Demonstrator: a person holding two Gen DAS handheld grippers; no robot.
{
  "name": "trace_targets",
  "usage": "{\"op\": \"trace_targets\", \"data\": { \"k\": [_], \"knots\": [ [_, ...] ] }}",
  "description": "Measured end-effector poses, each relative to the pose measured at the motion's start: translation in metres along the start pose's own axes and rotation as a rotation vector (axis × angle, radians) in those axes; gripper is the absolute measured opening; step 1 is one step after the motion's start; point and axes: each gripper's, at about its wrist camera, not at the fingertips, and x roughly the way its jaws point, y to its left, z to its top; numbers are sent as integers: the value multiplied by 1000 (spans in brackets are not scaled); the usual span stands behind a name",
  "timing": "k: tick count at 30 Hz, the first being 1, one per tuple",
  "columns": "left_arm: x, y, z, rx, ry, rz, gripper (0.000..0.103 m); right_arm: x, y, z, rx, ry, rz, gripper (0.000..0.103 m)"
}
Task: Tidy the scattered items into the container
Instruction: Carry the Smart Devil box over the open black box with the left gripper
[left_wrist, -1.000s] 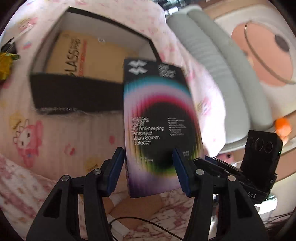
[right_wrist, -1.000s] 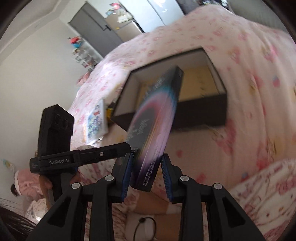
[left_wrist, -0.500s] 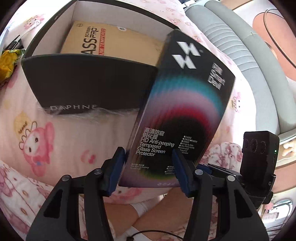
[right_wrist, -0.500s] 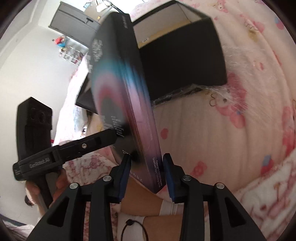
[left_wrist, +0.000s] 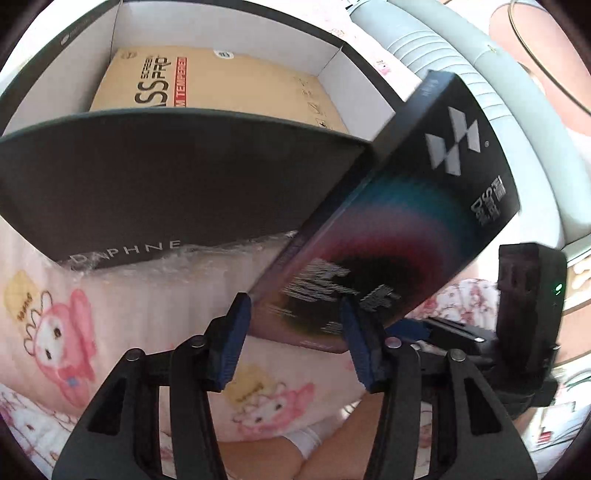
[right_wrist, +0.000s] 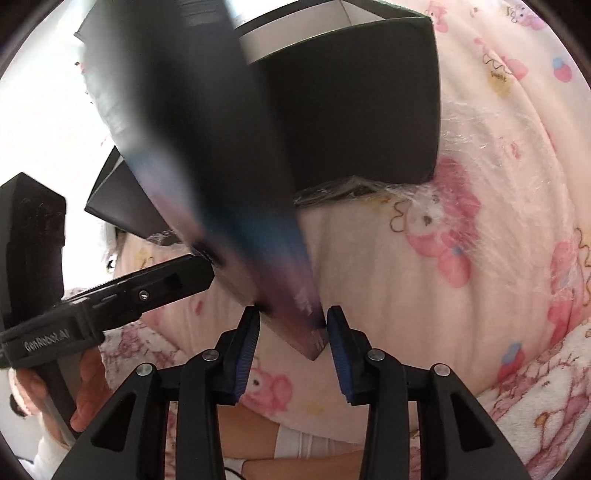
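Now the screen protector box (left_wrist: 402, 236) hangs much lower than a second ago, its far end tipped against the near corner of the black Daphne box (left_wrist: 155, 184) rather than held clear above it. The left tongs (left_wrist: 295, 338) are closing, their blue pads (left_wrist: 232, 341) at the box's two long edges. The right tongs (right_wrist: 291, 334) are opening around its lower corner, with a gap showing at the pads, so the grip looks to be passing to the left. A tan tempered-glass package (left_wrist: 207, 81) already lies inside the container. Everything rests on a bed with a pink cartoon-print quilt (right_wrist: 461, 295); a grey cushioned edge (left_wrist: 491, 92) runs beyond.
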Motion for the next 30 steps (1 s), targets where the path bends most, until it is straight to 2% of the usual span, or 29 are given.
{"op": "trace_targets", "data": {
  "k": [3, 6, 9, 11, 14, 17, 23, 28, 30],
  "knots": [
    [-7, -5, 3, 21, -12, 23, 51, -9, -8, -5, 39, -27, 2, 34],
    [-12, -15, 11, 39, -3, -7, 51, -22, -18, -11, 93, -74, 10, 33],
    [-17, -30, 23, 82, 0, -20, 53, -34, -22, -15, 123, -131, -2, 22],
    [-20, -40, 29, 118, -5, -7, 56, -38, -20, -20, 119, -156, -14, 20],
    [-27, -45, 29, 137, 8, 19, 54, -36, -15, -30, 99, -157, -30, 19],
    [-39, -39, 22, 124, 29, 38, 49, -32, -10, -40, 88, -147, -3, 19],
    [-54, -27, 28, 74, 42, 28, 51, -10, -4, -53, 102, -87, 121, 25],
    [-101, -57, 32, 132, -12, 37, 41, -43, 23, -75, 41, -195, 83, 24],
    [-119, -67, 38, 144, -30, 21, 41, -61, 34, -79, 25, -249, 90, 24]
  ]
}}
